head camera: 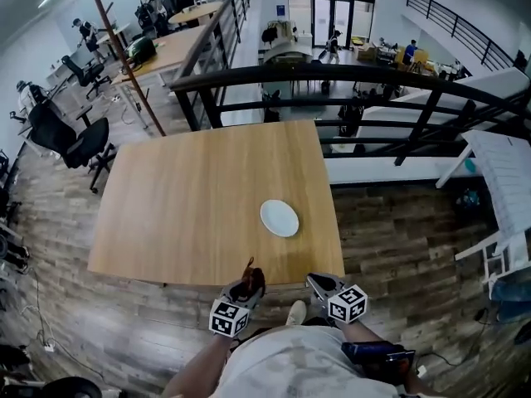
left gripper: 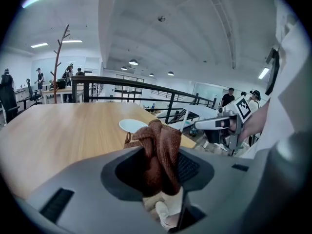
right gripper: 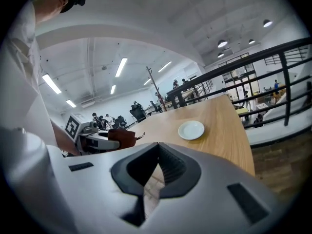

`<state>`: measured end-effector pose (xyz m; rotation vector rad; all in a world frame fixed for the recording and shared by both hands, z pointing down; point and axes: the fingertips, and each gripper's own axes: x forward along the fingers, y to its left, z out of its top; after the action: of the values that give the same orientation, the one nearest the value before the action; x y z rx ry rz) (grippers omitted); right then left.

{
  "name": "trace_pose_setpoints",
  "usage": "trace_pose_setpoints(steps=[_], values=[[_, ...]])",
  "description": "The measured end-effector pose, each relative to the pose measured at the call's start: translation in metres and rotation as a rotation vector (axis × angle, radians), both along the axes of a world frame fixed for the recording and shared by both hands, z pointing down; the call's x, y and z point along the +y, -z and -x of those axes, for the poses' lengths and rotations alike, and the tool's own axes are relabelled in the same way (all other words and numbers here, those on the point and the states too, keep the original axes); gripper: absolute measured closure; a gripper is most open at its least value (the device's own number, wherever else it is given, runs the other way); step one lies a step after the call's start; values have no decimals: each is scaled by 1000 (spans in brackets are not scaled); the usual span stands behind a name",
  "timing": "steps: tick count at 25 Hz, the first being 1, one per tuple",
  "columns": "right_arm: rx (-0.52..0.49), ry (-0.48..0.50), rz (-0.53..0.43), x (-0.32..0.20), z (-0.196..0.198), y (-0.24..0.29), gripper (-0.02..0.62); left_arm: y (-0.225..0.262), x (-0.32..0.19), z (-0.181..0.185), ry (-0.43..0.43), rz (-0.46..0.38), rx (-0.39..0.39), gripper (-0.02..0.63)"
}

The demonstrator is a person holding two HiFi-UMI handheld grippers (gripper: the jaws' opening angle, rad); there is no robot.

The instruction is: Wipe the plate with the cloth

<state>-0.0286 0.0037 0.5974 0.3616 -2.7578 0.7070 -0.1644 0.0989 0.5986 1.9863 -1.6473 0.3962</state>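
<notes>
Bunched brown woven cloth fills the left claw, whose jaws are clamped on its lower part, so a knotted wad stands up past the tips. The right claw has its jaws together with nothing between them. Both hang on the person's side of the white round plate, off the near edge of the light wooden counter, the left claw a little left of the plate and the right claw a little right of it. The plate lies flat and alone on the counter, near that edge, well apart from the cloth.

My judgement is that wiping has not begun. The cloth looks soft and limp, so the loose wad above the jaws should flatten and spread when pressed on the plate. The plate looks glazed, light and slippery. It may skid toward the edge under a sideways wipe, so the free claw could steady its rim, taking it at the near right side.
</notes>
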Motion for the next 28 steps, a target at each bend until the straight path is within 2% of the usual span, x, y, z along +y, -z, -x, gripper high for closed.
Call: trace_pose_setpoints(steps=[5,11,15,23,28], values=[[-44,-23,13,-39,3,7,581,10,-40,4,-19,10,-33,436],[-64,-21,43,-51,11,8,581,21,-71,20,-54,21,-97,436],[-61,-44,55,-54,10,5,581,17,-82,25,-65,39,-96,436],[-35,-144,76,-58,12,-4,581,0,-111,27,-190,56,-77,436],[-11,-212,78,-67,24,-4,581,-6,-143,50,-238,39,-54,436]])
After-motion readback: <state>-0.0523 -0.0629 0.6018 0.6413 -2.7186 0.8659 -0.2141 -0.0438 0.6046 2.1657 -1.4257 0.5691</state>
